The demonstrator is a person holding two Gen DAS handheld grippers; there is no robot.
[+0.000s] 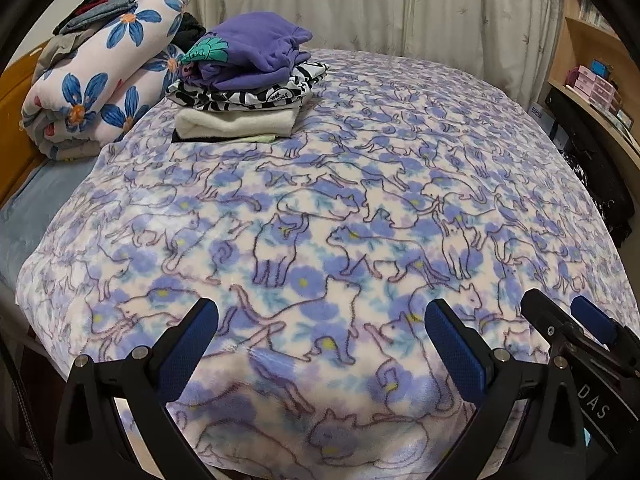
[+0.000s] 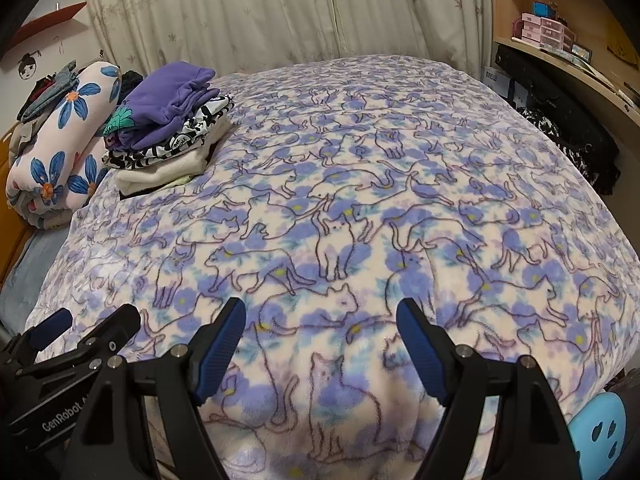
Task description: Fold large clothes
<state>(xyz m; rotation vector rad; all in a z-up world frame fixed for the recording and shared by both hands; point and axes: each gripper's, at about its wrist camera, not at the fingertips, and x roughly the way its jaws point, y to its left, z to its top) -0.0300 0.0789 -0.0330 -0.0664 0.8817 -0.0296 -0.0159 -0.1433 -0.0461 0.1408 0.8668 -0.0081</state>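
A: Status nearest the cams?

B: Left hand-held gripper [image 1: 322, 344] is held wide open, nothing gripped. Same for the right hand-held gripper [image 2: 322, 340]: fingers spread wide, nothing between them. Both are poised side by side over the near edge of the bed [image 1: 40, 216]; no contact w/ the fabric can be made out.

A: What's beneath them?

B: A cat-print blanket [image 1: 340, 216], spread flat over approx. the whole bed, hanging over the near edge. No loose garment is seen on it in the working area.

A: So where are the clothes?

B: Stacked at the far-left corner. A stack [image 1: 244, 92] of folded items is seen: purple top [image 1: 256, 50] uppermost, a black-and-white piece under it, cream layers below. Folding of those is judged done.

A: Anything left?

B: Probably. Some rumpled, unfolded-looking items [image 1: 92, 12] are heaped on a rolled floral quilt [image 1: 100, 80] just left of the stack. Whether those belong to the task can't be told. Task is judged well along, between items.

A: Room?

B: Pale curtains [image 2: 280, 12] are drawn behind the bed. Wooden shelves [image 2: 560, 40] w/ small pink boxes are seen far right, dark fabric draped below them. A blue item [image 2: 598, 428] is glimpsed at near right, off the bed.
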